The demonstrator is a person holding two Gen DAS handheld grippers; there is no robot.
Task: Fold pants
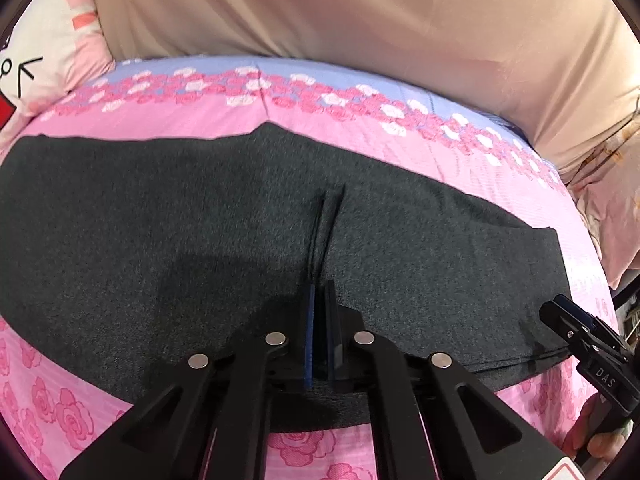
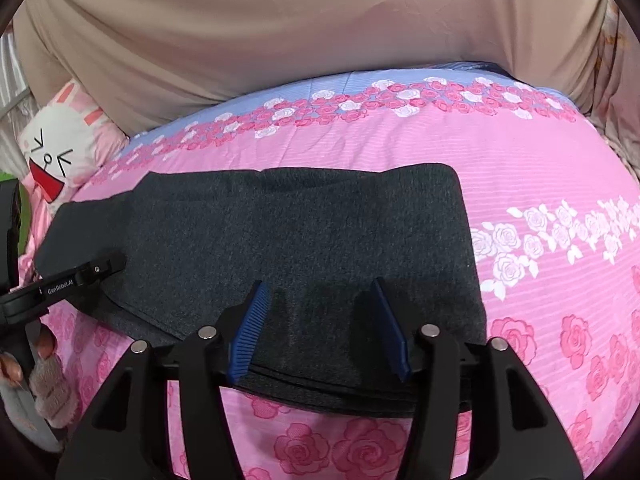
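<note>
Dark pants [image 1: 240, 220] lying folded on the bed [image 1: 360, 128], left hand-held gripper [image 1: 320, 292] pinching a ridge of cloth, right hand-held gripper [image 2: 320, 292] spread above the near edge; lifting unevenly could undo the fold.

One pair of dark grey pants [image 1: 240, 220] lies on the bed, and it is the only garment laid out there. One pink bedspread [image 2: 520, 168] printed with roses covers the bed, with one lilac band along its far edge. One cartoon-faced pillow [image 2: 60, 152] sits at the far left corner. One large beige sheet [image 1: 340, 12] hangs behind the bed. Two grippers are in view: the left gripper [image 1: 320, 292] and the right gripper [image 2: 320, 300], each with two fingers, so four fingers in all, each faced with one blue pad. One gloved hand [image 2: 48, 376] shows at the left edge of the right wrist view.
</note>
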